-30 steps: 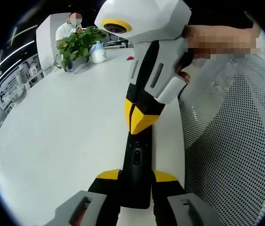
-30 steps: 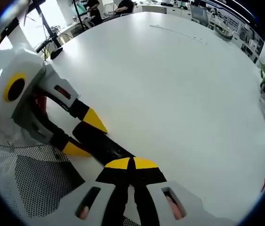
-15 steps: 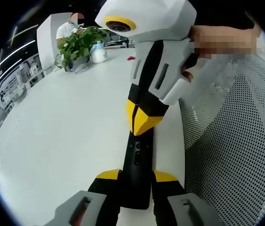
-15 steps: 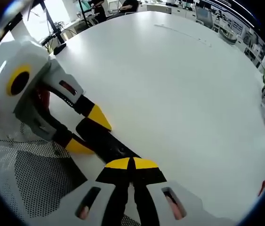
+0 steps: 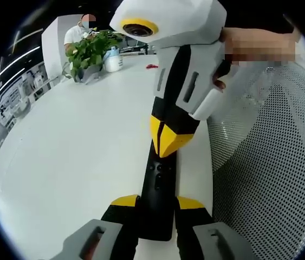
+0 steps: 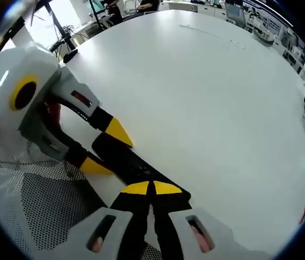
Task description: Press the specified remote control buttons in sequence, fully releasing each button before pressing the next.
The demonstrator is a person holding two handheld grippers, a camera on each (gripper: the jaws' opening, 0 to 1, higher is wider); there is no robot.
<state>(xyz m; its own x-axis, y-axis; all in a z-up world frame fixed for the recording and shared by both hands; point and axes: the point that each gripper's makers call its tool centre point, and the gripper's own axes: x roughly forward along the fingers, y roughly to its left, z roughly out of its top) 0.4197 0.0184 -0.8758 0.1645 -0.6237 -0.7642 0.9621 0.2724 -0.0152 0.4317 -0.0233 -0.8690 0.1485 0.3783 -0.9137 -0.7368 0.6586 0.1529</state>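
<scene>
The right gripper [image 5: 168,145] is sliding a little further along the remote control [image 5: 156,189], its closed yellow tips now sitting lower in the left gripper view than half a second ago, nearer the left gripper [image 5: 156,208]. Those tips are pressed together and pointing down at the remote's button face; whether they are actually touching a button is hard to judge from here. The left gripper is keeping its jaws clamped on the near end of the black remote, holding it along the white table [image 5: 71,162]. In the right gripper view the right gripper [image 6: 152,188] is showing its jaws together over the remote control [image 6: 125,162], with the left gripper [image 6: 106,149] straddling its far end. Beside it is lying a white mesh chair [image 5: 271,162]. Far across the table a potted plant [image 5: 90,51] is standing.
</scene>
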